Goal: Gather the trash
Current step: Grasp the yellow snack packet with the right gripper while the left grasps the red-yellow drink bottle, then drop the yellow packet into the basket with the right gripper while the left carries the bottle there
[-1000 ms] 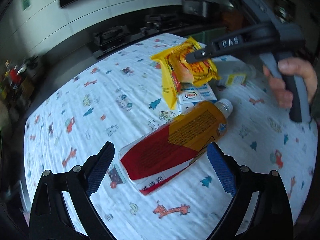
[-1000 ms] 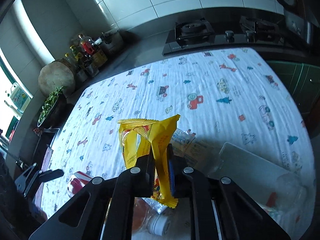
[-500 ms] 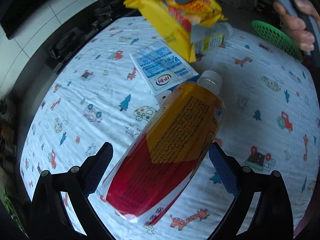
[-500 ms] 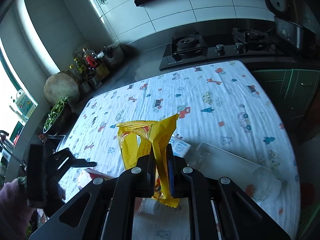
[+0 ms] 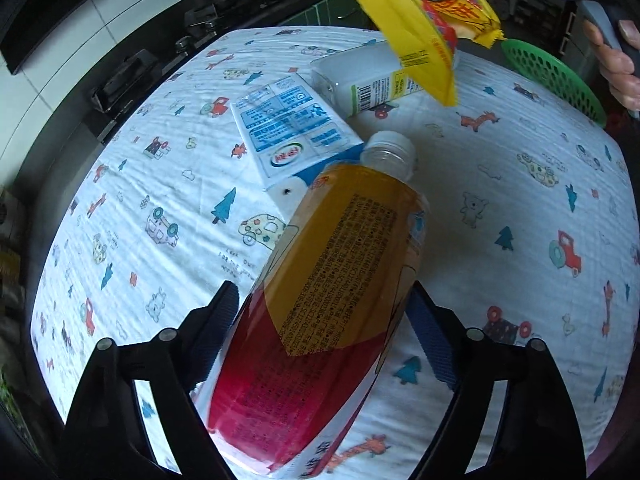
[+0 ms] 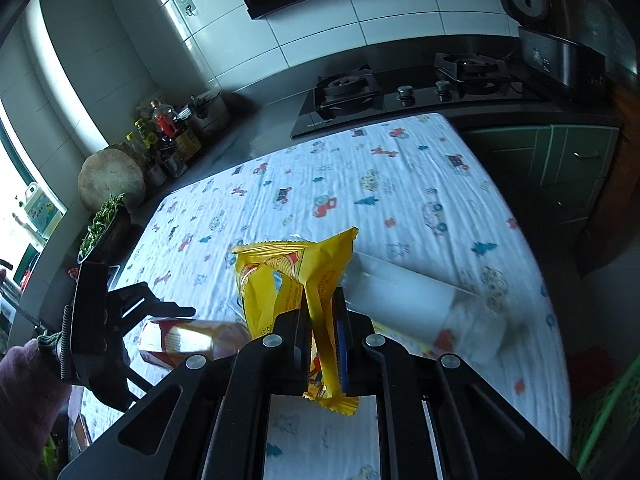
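1. Left gripper point(image 5: 320, 320): jaws closing around the red-and-yellow labelled bottle point(image 5: 332, 300); bottle lies on its side between the blue pads, white cap point(image 5: 388, 152) pointing away; whether the pads already press on it, cannot tell.
2. Right gripper point(image 6: 320, 320): jaws narrow, pinched on a yellow snack wrapper point(image 6: 304, 276); wrapper held clear above the tablecloth point(image 6: 360, 184); in the left wrist view the same wrapper point(image 5: 420, 28) hangs over the far end of the table.
3. Blue-and-white milk carton point(image 5: 292, 132) lies flat on the cloth, just beside the bottle's cap end; touching or not, cannot tell.
4. Clear plastic bottle with white-and-yellow label point(image 5: 368, 80) lies on its side beyond the carton, partly under the hanging wrapper.
5. Green mesh basket point(image 5: 552, 76) at the far right edge of the table; a person's hand point(image 5: 616, 64) grips the right gripper's handle above it.
6. Gas hob point(image 6: 400, 88) on the counter behind the table.
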`<action>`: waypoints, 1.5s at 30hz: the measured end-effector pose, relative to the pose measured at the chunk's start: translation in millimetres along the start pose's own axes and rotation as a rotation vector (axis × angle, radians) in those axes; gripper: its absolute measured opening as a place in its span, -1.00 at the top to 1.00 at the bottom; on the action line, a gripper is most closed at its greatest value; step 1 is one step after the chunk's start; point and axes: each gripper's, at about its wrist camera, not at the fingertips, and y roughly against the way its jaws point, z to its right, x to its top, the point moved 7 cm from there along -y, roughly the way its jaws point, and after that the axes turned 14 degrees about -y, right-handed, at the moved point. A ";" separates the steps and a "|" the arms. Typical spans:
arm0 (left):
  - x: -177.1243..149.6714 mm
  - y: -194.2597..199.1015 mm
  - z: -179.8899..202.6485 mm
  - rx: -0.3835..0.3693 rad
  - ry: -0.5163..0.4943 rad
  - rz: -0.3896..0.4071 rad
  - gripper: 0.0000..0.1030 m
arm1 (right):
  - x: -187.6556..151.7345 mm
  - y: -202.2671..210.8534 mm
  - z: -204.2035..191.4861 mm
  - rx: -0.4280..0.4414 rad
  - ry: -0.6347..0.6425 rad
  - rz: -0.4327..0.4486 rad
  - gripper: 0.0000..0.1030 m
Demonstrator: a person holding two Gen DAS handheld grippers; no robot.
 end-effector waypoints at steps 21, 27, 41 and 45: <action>0.3 24.7 64.9 0.062 0.227 -0.053 -0.38 | -40.8 74.9 64.3 -0.051 0.018 0.037 0.81; 8.9 37.1 95.2 0.060 0.327 -0.006 -0.36 | -49.5 107.7 112.4 -0.114 -0.018 0.074 0.80; 95.5 67.5 160.5 0.052 0.332 0.136 -0.35 | -70.9 187.2 260.2 -0.354 -0.140 0.124 0.65; 127.1 65.7 175.2 0.032 0.311 0.170 -0.35 | -79.1 200.6 296.6 -0.408 -0.185 0.126 0.50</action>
